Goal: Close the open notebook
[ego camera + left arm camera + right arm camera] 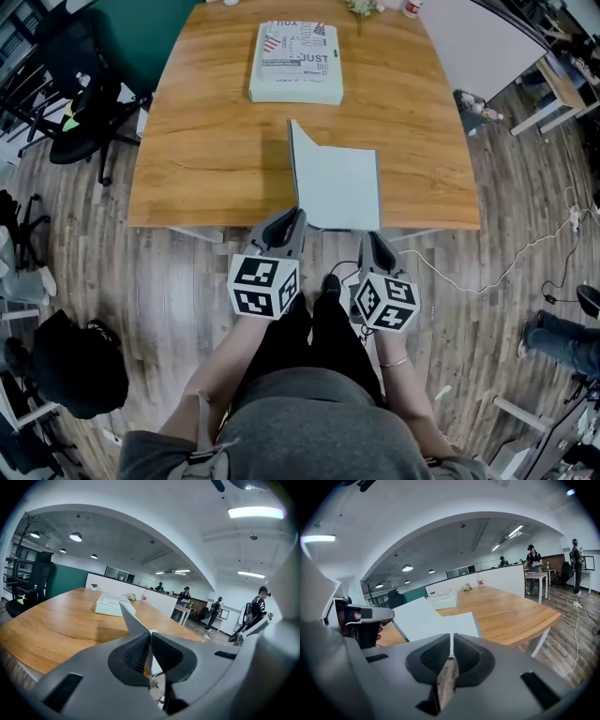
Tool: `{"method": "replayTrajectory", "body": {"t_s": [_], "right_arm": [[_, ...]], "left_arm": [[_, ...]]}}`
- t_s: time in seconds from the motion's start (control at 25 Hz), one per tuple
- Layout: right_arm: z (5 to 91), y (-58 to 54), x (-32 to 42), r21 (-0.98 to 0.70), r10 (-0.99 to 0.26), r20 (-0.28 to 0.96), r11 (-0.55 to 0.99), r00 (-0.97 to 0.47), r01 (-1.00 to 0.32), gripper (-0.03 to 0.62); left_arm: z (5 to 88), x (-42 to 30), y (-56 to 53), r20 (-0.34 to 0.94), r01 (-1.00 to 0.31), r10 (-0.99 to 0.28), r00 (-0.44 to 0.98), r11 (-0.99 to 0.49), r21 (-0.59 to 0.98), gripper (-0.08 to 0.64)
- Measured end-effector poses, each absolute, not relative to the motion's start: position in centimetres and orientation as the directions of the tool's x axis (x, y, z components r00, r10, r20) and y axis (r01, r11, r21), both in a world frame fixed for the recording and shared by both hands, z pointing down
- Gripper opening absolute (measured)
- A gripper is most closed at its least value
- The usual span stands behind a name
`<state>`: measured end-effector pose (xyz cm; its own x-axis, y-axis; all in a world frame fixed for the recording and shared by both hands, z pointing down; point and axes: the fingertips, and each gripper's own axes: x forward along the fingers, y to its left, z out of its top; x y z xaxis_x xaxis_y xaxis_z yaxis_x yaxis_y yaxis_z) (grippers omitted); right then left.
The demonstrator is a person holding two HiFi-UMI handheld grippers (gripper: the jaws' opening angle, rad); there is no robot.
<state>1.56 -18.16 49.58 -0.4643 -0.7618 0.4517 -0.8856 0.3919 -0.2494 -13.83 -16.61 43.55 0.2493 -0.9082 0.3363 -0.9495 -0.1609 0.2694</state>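
- Gripping the raised left cover of the notebook (342, 187), the left tongs (291, 218) are clamped on it.
- The notebook lies at the counter (206, 141) near edge.
- The right tongs (372, 242) sit nearly together, apparently empty.

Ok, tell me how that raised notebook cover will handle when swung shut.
The thin raised cover of the pale grey-green notebook stands straight though the left gripper pinches only its near edge, so probably stiff. Thin as it is, it is likely light and may drop shut once past upright.
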Motion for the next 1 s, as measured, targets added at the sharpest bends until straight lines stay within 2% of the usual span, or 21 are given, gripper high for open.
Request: {"method": "replayTrajectory", "body": {"t_s": [1.0], "right_arm": [[49.1,-18.4,9.4,-0.272,-0.834,0.441,0.227,-0.331,-0.935,0.026]], "left_arm": [[44.4,-2.9,-19.9,0.424,-0.888,-0.78,0.46,-0.412,0.206,0.035]]}}
